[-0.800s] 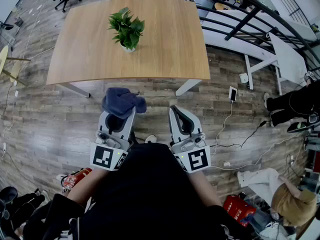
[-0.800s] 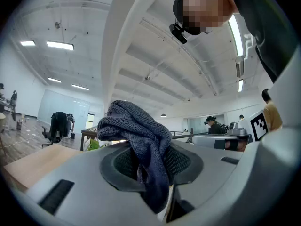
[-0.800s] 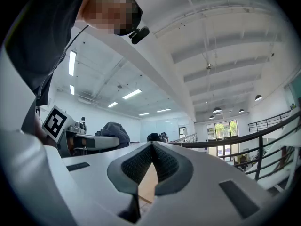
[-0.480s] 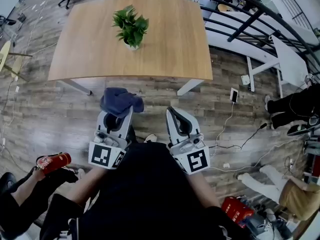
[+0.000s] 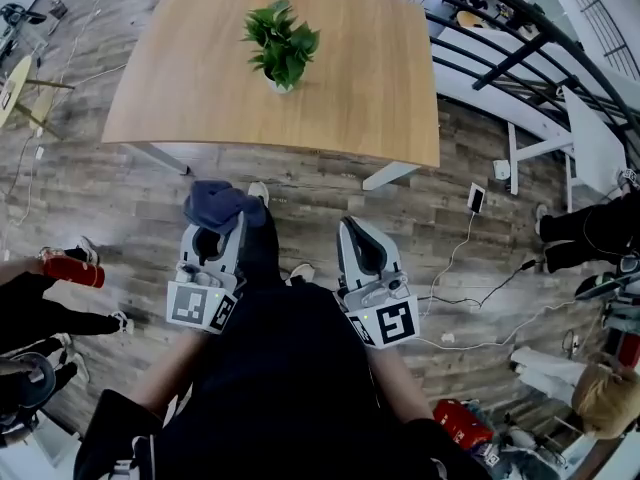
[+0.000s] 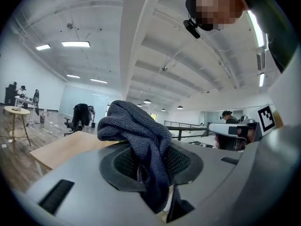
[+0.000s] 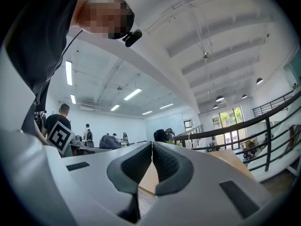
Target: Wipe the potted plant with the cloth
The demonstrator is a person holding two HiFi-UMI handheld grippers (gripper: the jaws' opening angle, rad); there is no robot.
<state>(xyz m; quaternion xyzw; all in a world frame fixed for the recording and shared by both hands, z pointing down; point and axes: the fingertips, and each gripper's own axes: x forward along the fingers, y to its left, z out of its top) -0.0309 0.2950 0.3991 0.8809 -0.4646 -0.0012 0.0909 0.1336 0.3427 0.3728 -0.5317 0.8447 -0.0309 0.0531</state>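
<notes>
The potted plant point(image 5: 283, 46), green leaves in a small white pot, stands at the far middle of the wooden table point(image 5: 340, 98). My left gripper point(image 5: 224, 222) is held level over the floor, short of the table's near edge. It is shut on a dark blue cloth point(image 5: 218, 204), which bunches over its tips. In the left gripper view the cloth point(image 6: 141, 138) is pinched between the pads of the left gripper point(image 6: 146, 166). My right gripper point(image 5: 351, 228) is beside it, shut and empty. In the right gripper view the pads of the right gripper point(image 7: 152, 149) touch each other.
A person's hand with a red can point(image 5: 70, 270) is at the left. A black railing point(image 5: 520, 23) and white desks run along the right. A phone point(image 5: 477, 198) and cables lie on the wood floor. More people sit at the right edge.
The table and plant have shifted right and nearer in the head view. The left gripper with the cloth has drifted left. The person with the red can has moved up along the left side.
</notes>
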